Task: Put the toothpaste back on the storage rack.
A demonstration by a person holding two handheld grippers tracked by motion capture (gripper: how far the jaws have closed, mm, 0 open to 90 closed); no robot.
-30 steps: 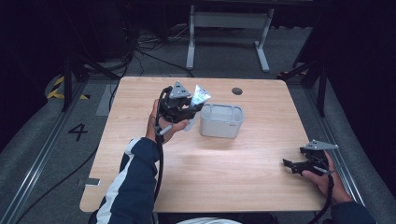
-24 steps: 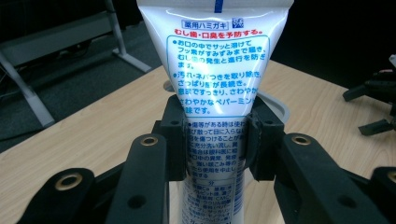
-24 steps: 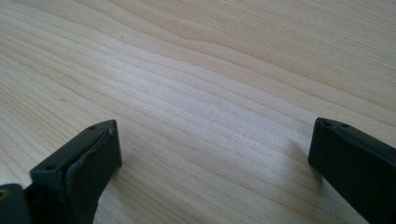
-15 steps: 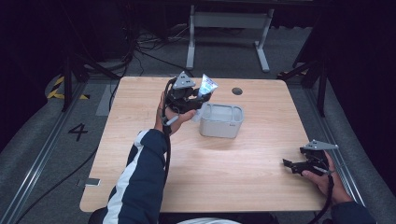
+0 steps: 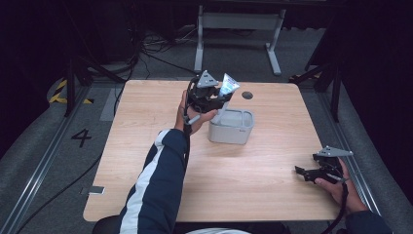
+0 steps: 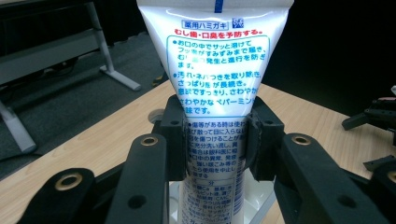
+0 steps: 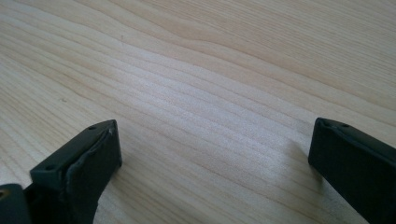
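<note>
A white toothpaste tube point(image 6: 215, 70) with blue and red print stands upright between the jaws of my left gripper point(image 6: 214, 140), which is shut on it. From above, that left gripper point(image 5: 214, 100) holds the toothpaste tube point(image 5: 227, 87) over the left rim of a small white bin point(image 5: 233, 127) at the table's middle. The tube's lower end reaches down into the bin. My right gripper point(image 5: 306, 171) rests low at the table's right front, open, with bare wood between its jaws. The right gripper point(image 7: 212, 154) shows its two black jaws far apart.
The wooden table point(image 5: 146, 146) has a dark round hole point(image 5: 247, 95) at its back edge. Beyond the table stand a grey metal frame point(image 5: 238, 22) and loose cables on the floor. The other gripper point(image 6: 373, 119) appears far right in the left gripper view.
My left gripper has carried the toothpaste tube to the right, from beside the bin to over its left rim. The right gripper has stayed in place.
</note>
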